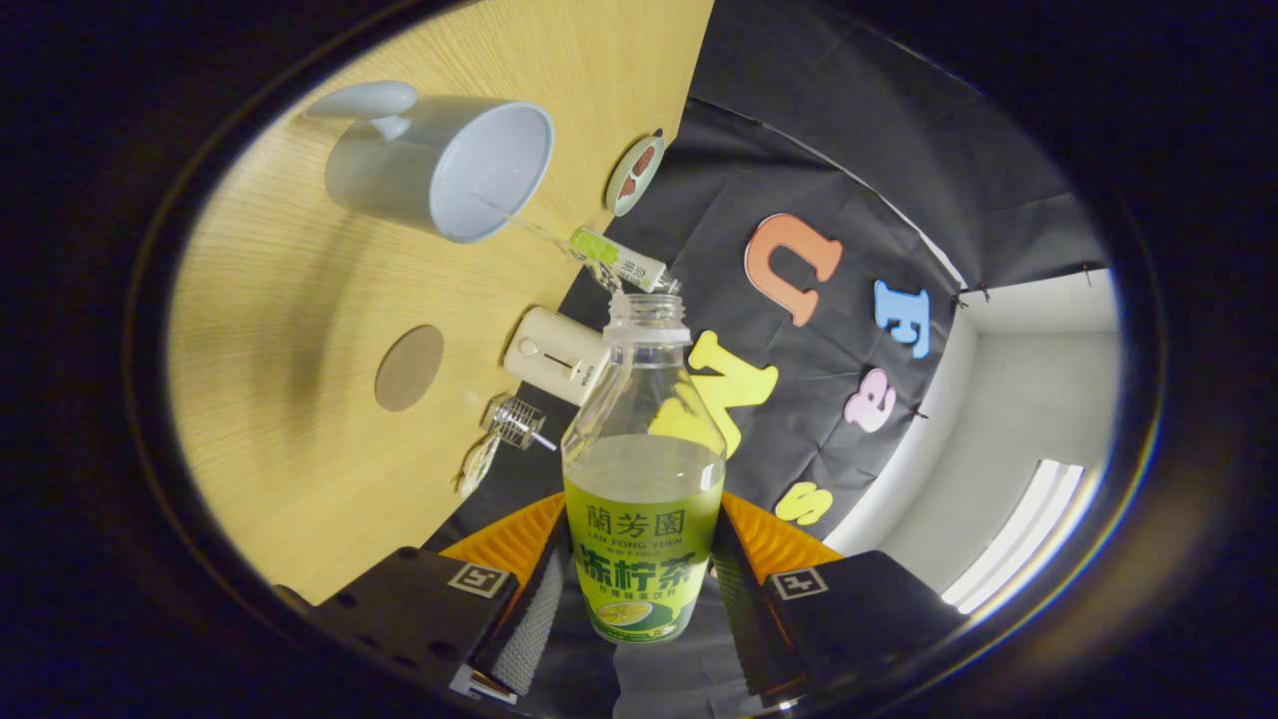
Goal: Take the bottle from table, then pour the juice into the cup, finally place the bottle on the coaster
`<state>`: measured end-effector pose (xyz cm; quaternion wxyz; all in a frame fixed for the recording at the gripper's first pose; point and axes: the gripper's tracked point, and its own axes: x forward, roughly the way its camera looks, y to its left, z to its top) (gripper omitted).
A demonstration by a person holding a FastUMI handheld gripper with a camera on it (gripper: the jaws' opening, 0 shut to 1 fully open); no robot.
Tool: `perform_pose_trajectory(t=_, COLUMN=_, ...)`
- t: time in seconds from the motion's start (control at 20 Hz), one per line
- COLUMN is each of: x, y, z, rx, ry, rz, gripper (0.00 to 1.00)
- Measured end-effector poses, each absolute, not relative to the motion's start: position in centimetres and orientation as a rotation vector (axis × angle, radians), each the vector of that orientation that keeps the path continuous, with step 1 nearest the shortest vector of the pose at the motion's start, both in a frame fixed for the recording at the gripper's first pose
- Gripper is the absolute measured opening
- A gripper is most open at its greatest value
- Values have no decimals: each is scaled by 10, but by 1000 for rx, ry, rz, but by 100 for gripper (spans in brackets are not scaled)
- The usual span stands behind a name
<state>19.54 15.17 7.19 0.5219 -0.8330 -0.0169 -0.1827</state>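
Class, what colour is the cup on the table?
Pale blue-grey, white inside; the cup shows best in the gripper view.

One camera, fisheye, riding on the hand-held gripper (639, 584) and looking forward along its two fingers, which clamp the bottle (644, 479) very close to the lens. View rolled hard sideways: desk (300, 330) runs up one side, booth wall and ceiling light fill the other. Cup (439, 165) and round coaster (409, 367) lie beyond the fingers, near but apart.
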Motion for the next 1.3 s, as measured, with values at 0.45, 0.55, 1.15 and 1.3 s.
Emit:
perform_pose_trajectory(t=0.45, x=186, y=165, z=91, rx=-2047, ry=-99, rz=-470, gripper=80)
perform_pose_trajectory(t=0.55, x=184, y=167, z=96, rx=-2056, ry=-109, rz=-479, gripper=80)
perform_pose_trajectory(t=1.15, x=178, y=179, z=118, rx=-2141, ry=-161, rz=-516, gripper=80)
perform_pose_trajectory(t=1.3, x=179, y=181, z=121, rx=-2174, ry=-164, rz=-520, gripper=80)
